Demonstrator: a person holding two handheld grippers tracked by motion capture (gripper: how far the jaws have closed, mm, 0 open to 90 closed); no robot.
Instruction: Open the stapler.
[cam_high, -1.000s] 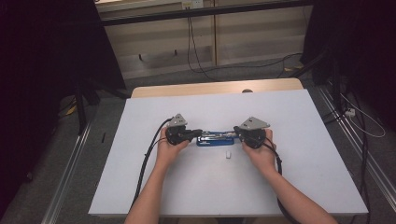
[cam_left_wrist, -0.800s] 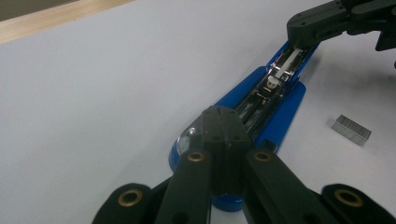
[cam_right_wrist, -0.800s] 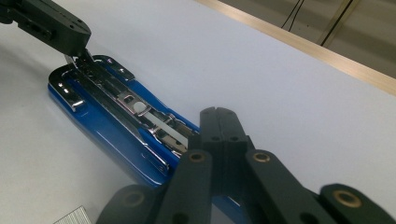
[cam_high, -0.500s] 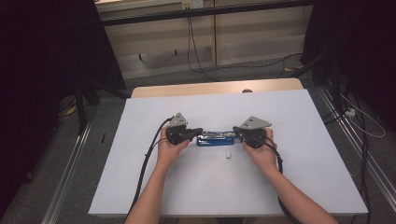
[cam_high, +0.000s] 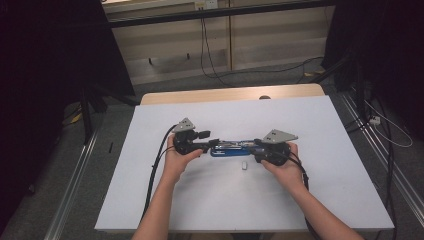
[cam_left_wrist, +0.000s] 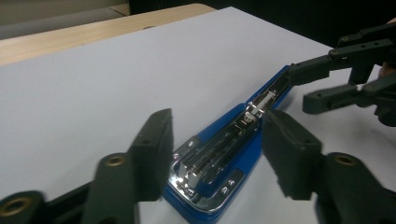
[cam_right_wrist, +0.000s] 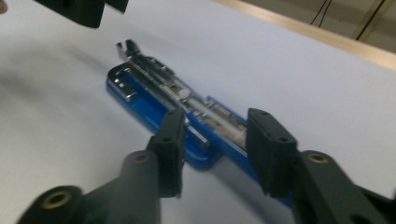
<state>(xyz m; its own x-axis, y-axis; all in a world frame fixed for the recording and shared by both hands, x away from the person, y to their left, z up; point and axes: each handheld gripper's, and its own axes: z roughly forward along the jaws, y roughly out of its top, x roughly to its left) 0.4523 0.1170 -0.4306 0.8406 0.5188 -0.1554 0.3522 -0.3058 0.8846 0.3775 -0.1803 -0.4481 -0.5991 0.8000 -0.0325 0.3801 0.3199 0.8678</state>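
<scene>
A blue stapler (cam_high: 232, 148) lies swung open flat on the white table (cam_high: 320, 130), its metal staple channel facing up. My left gripper (cam_high: 212, 144) sits at its left end and my right gripper (cam_high: 256, 145) at its right end, each held by a hand. In the left gripper view the stapler's chrome end (cam_left_wrist: 219, 158) lies between the spread pads with gaps on both sides. In the right gripper view the jaws straddle the blue body (cam_right_wrist: 154, 81), pads apart from it. Both grippers' jaws have just been opening with the stapler between them.
A small white piece (cam_high: 244, 165) lies on the table just in front of the stapler. Cables trail from both grippers toward the front edge. A wooden strip (cam_high: 230, 94) borders the table's far side. Dark floor and rails surround the table.
</scene>
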